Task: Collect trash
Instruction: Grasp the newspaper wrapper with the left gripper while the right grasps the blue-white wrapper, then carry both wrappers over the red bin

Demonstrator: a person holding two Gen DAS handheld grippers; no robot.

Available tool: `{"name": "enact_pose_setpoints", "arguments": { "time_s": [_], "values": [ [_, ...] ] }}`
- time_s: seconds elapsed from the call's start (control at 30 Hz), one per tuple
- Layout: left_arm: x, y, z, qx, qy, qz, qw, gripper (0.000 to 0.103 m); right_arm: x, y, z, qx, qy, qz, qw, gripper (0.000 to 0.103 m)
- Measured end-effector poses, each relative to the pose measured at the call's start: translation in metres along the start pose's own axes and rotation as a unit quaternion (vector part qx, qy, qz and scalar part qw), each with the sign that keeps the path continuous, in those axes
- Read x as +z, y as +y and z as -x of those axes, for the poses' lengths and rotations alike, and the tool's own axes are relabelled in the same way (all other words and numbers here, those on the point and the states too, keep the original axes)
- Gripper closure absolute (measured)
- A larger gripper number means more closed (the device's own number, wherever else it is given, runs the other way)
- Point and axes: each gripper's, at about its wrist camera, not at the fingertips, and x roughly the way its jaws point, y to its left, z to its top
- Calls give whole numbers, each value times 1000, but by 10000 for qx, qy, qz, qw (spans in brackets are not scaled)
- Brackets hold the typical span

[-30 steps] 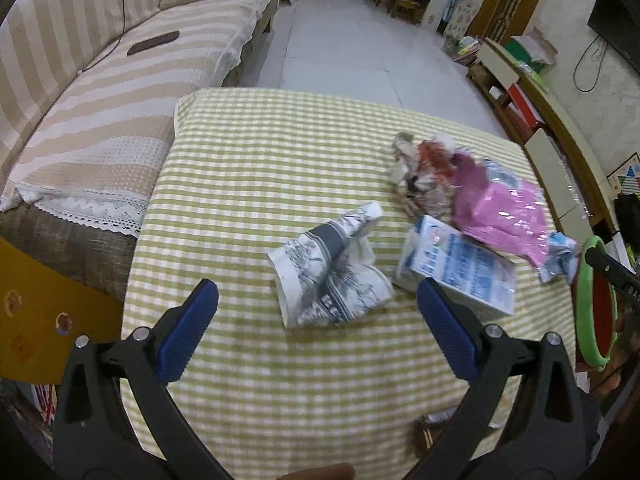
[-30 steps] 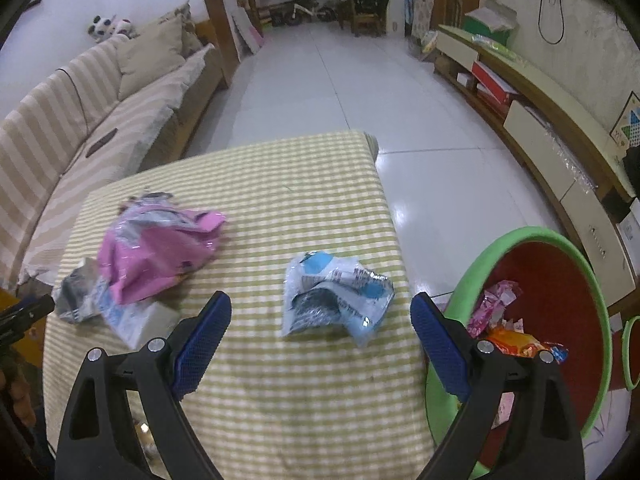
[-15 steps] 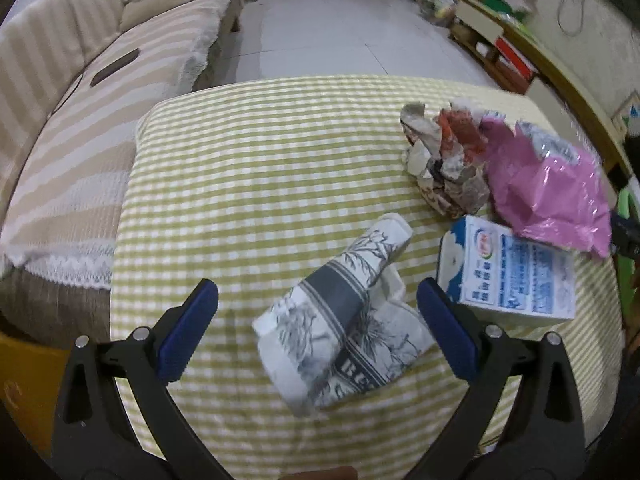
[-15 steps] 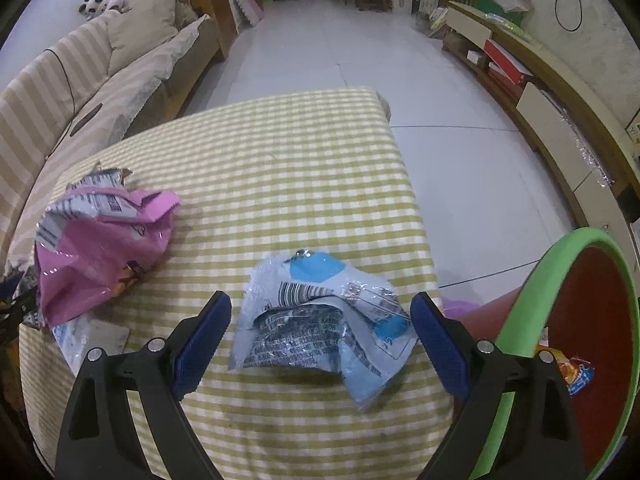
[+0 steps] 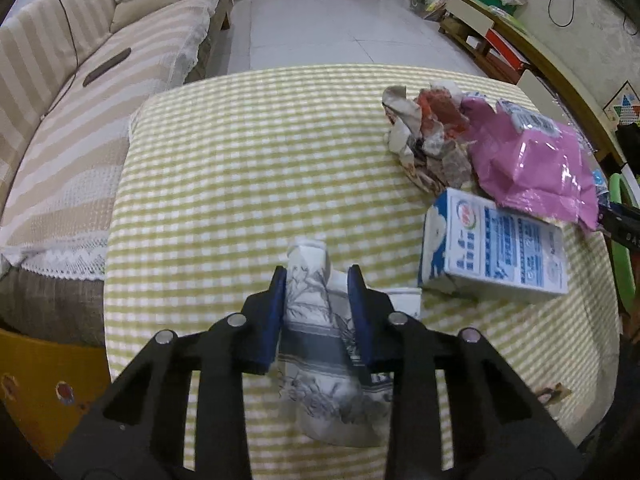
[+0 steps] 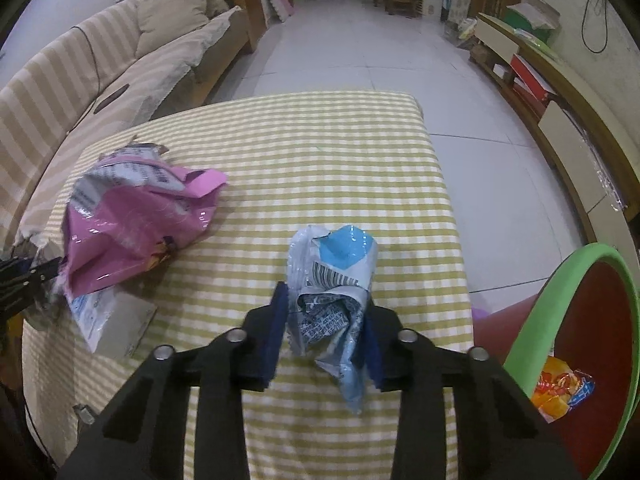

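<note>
Left tongs [image 5: 318,276] closing, grey-printed wrapper [image 5: 320,320] pinched between; right tongs [image 6: 324,300] closing, blue-white wrapper [image 6: 336,280] between.

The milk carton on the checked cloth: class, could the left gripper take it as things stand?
Probably not yet. The left gripper is closing on a grey printed wrapper, so its jaws are taken. The carton lies uncovered just beside it, only a pink bag touching its far edge.
</note>
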Motion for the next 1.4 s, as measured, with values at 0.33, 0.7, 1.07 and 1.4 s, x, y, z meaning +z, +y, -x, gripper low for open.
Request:
{"name": "enact_pose_setpoints", "arguments": {
  "time_s": [0.33,0.7,1.07,1.4],
  "values": [
    [-14,8,36,-56,-205,355,9991,80,-7,12,41,102,-272,64,9996,79],
    [-19,-8,99,-134,-698,398,9967,80,-16,20,99,211,-692,60,9974,80],
    [-16,-46,139,-294,-1029,124,9942,80,-30,17,146,328,-991,-9,9945,81],
    [-2,-110,148,-609,-1136,-312,9912,80,-40,-14,174,272,-1206,-299,9919,81]
  ]
}}
